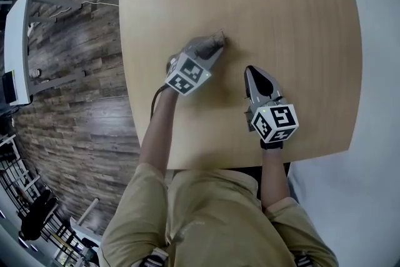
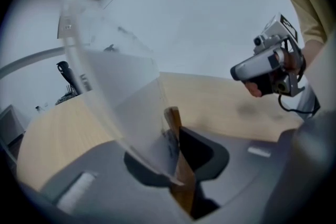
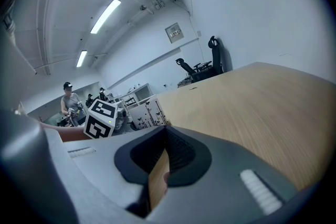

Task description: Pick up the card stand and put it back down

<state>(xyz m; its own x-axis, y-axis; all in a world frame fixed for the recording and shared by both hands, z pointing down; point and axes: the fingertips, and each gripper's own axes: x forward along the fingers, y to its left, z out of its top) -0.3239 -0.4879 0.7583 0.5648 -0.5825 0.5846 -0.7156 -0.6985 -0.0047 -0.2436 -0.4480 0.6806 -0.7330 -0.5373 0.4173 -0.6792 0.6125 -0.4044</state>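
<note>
At the left of the light wooden counter, the left tool leans in toward the middle. It is pinching the clear plastic card stand by its thin brown wooden foot. The foot is wedged edge-on between the two dark pads, and the transparent sheet rises tilted up and to the left. No view settles whether the foot touches the counter or hangs just above it. The card stand looks light and stiff. The smooth, glossy sheet would likely slip, flex or smudge if squeezed, so the foot is the sounder place to hold, low and near its middle so the tall sheet cannot lever it round. Because it is so thin it could twist in the pads, and it should be set down level or it may topple. To the right and nearer the person, the right tool rests over the counter, well apart from the stand, pressed together on nothing with only a sliver of wood grain showing at its seam.
</note>
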